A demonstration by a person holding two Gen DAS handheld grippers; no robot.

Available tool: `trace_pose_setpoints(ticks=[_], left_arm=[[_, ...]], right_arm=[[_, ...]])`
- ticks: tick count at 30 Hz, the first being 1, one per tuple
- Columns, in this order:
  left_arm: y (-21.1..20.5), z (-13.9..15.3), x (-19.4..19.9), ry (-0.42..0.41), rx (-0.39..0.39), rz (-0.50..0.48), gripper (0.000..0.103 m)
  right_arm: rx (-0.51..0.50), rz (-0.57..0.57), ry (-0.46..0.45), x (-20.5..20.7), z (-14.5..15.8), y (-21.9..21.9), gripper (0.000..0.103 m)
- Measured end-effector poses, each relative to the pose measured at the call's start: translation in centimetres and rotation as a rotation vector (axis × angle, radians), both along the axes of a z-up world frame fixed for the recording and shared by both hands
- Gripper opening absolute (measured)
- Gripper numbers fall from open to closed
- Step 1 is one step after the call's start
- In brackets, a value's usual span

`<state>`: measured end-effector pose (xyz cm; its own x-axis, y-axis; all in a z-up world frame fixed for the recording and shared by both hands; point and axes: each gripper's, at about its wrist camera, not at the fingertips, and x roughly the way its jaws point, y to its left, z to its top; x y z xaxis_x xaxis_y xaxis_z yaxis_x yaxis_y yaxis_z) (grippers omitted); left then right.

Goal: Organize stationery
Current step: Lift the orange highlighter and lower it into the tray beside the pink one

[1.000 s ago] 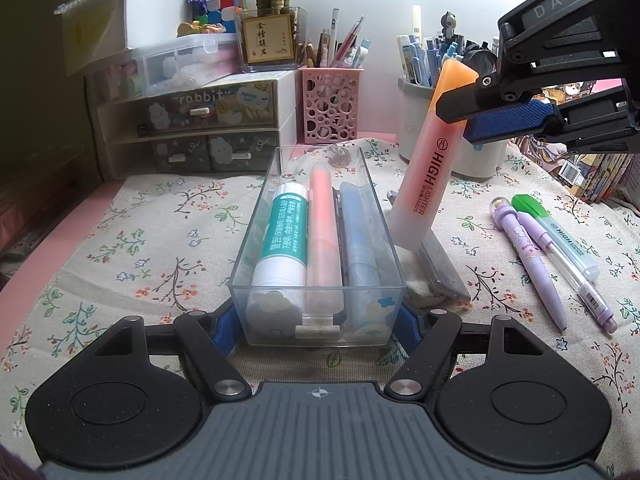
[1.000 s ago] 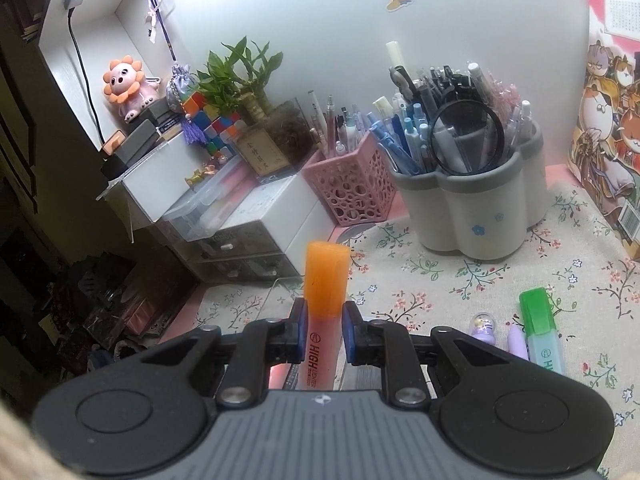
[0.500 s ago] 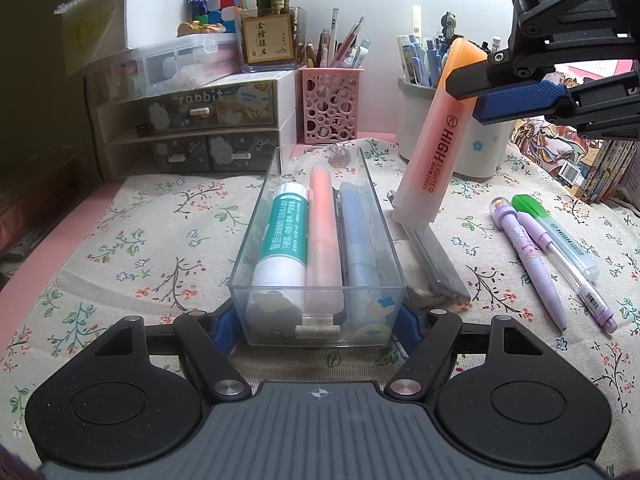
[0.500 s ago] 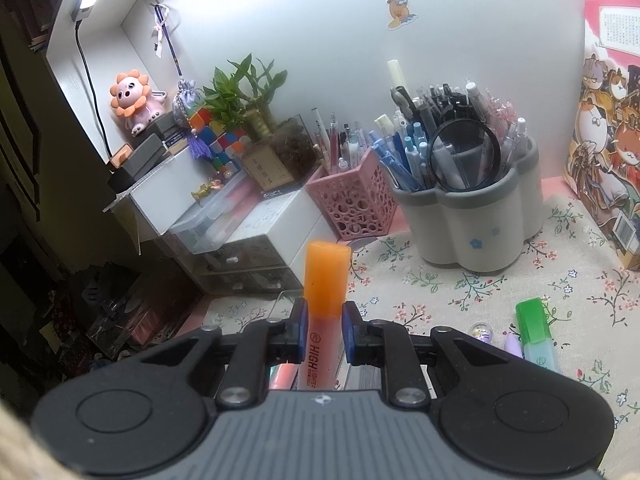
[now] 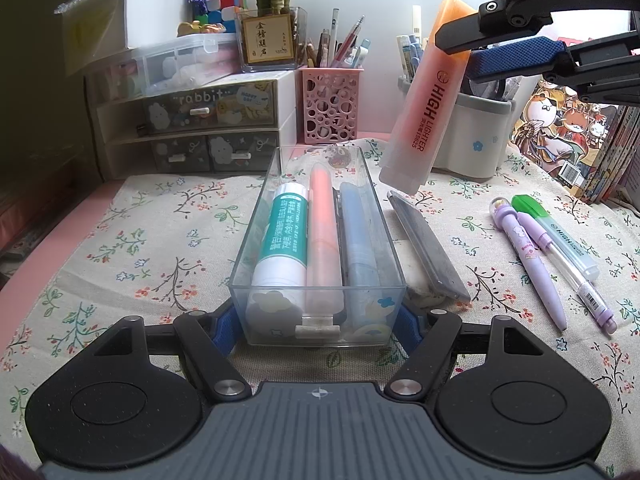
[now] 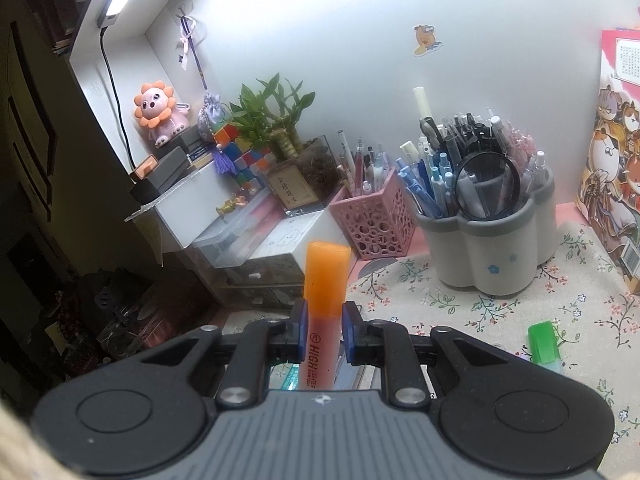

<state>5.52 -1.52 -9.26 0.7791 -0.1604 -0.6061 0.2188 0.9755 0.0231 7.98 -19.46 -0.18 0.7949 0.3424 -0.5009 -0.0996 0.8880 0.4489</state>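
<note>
Two grippers were at work, and each had its own job. My left gripper sat low at the near end of the clear tray, its blue pads pressed against the tray's two near corners, jaws closed on it. I judged that hold was there to keep the tray from sliding on the floral cloth while something was dropped in.

My right gripper had its jaws clamped on the orange highlighter, pinching it just below the cap. It hung in the air, tilted, cap up and far, blunt end down, above the cloth just right of the tray's far end. Gripping it high left the long body free to go into the tray first, as I read it.

Three things lay lengthwise in the tray: a glue stick on the left, a pink pen in the middle, a blue pen on the right. Little free room remained, so the highlighter would probably have to rest on top of them.

One grey flat case lay on the cloth just right of the tray. Farther right I counted three loose items: a purple character pen, a purple mechanical pencil and a green highlighter, none yet sorted.

Two pen holders stood at the far side, a pink basket and a grey cup.
</note>
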Motion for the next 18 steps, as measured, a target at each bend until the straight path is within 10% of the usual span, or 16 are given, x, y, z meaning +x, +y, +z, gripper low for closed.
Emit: trace_pose_setpoints(ticks=[18], left_arm=[[0.0, 0.0, 0.0, 0.000, 0.000, 0.000, 0.073]], right_arm=[[0.011, 0.162, 0.142, 2.8, -2.7, 2.1, 0.015]])
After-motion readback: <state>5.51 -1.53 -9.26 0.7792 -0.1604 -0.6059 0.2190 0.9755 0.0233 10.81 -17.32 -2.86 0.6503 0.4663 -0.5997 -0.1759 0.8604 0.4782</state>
